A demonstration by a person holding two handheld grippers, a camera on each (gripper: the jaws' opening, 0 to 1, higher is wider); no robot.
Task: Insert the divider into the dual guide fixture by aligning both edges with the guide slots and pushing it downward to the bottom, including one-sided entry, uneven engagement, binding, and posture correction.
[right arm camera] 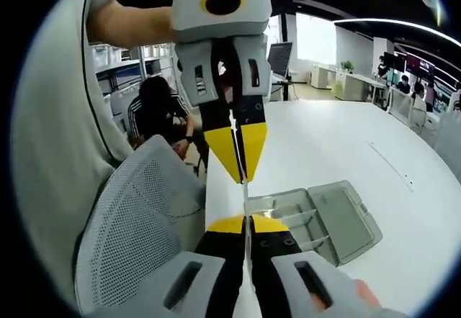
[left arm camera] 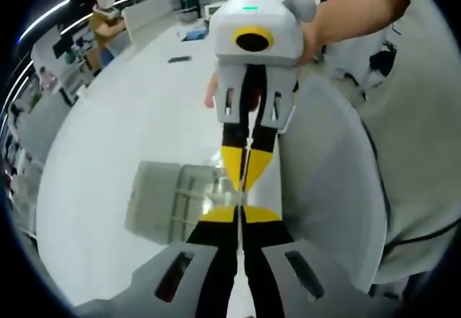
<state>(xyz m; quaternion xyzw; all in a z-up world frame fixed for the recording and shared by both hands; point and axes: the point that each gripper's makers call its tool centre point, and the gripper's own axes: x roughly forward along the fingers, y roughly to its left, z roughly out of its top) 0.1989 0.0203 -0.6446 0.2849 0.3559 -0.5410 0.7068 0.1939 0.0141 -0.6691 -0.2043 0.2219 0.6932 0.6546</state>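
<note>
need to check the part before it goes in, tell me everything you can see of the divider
The divider shows edge-on as a thin, pale, clear-looking sheet. The left gripper and right gripper pinch opposite edges, tips facing. It hangs above the grey fixture on the white table, not yet in the slots. Its face can't be seen.

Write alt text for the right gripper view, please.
Two yellow-tipped grippers, the right gripper from below and the left gripper from above, pinch a thin clear divider edge-on above a grey guide fixture on a white table. A mesh chair stands left.
</note>
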